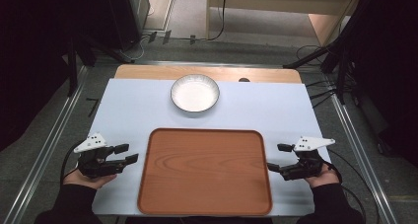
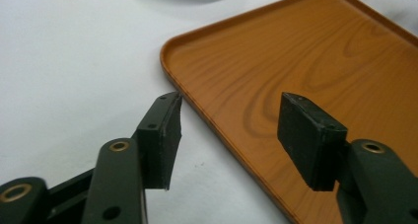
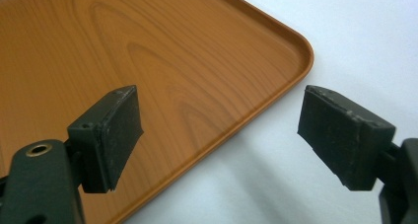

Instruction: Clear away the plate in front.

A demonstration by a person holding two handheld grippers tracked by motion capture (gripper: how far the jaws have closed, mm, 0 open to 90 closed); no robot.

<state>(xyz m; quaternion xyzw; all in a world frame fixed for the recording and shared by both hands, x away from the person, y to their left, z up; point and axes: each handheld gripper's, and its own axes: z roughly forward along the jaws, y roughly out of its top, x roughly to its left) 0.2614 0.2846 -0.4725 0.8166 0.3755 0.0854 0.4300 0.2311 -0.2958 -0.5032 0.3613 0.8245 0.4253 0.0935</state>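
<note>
The tray lies flat at the near middle of the table, long axis left to right. The left gripper and right gripper flank its short edges, about equally near, jaws wide and empty, each straddling the rim. A bowl sits beyond, clear of both.
</note>
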